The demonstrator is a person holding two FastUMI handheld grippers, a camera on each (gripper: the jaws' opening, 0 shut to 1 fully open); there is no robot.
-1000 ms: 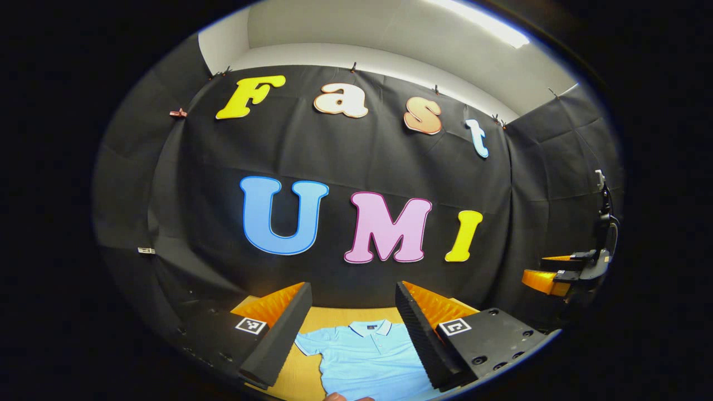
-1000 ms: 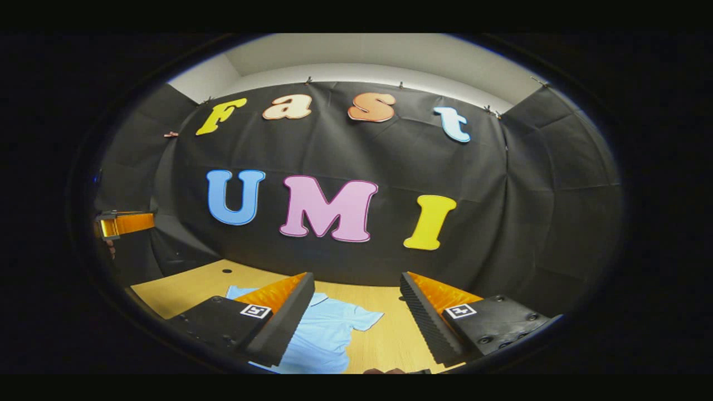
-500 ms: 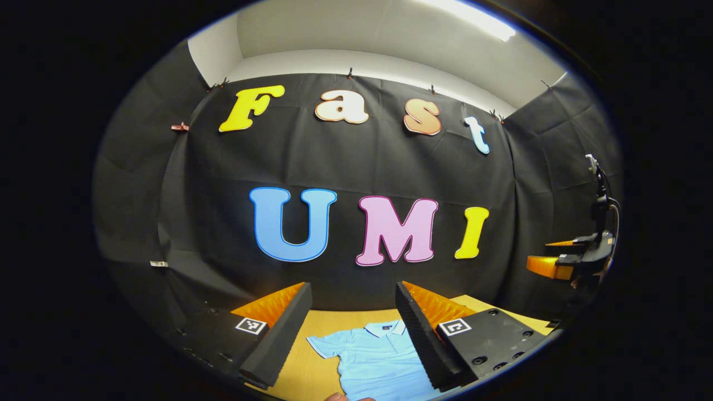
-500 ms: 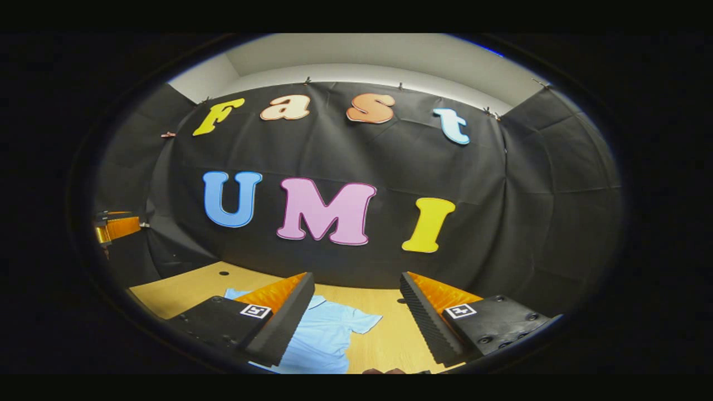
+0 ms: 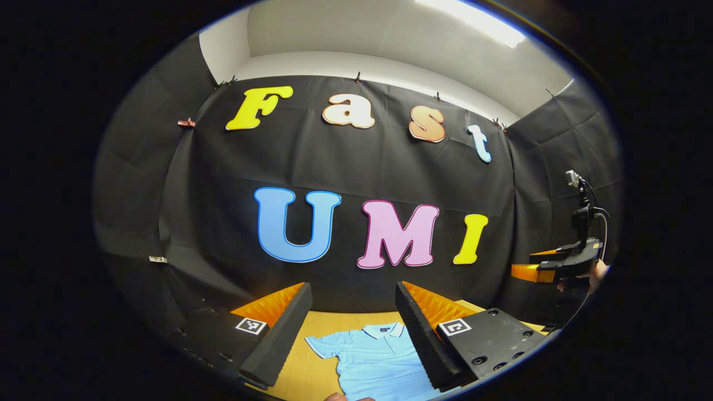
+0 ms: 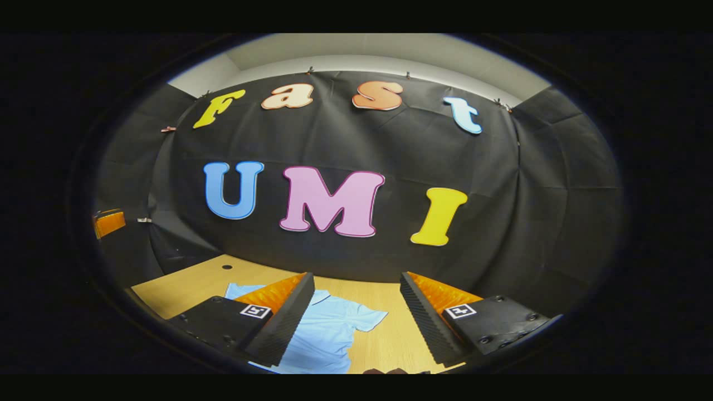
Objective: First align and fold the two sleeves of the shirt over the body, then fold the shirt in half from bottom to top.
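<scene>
Both views shift slightly; shirt [image 5: 374, 356] stays flat on table [image 6: 184, 284], unfolded. Left gripper [image 5: 352, 314] and right gripper [image 6: 356, 303] hover above it, spread wide, holding nothing.

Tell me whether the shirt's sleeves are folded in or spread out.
Spread out. The light blue shirt lies flat on the wooden table, each visible short sleeve sticking sideways; no fold shows.

Your right gripper [image 6: 356, 312] hangs above the wooden table [image 6: 184, 287], fingers spread wide with nothing between them; the light blue shirt [image 6: 328, 334] lies flat below, one sleeve out.
</scene>
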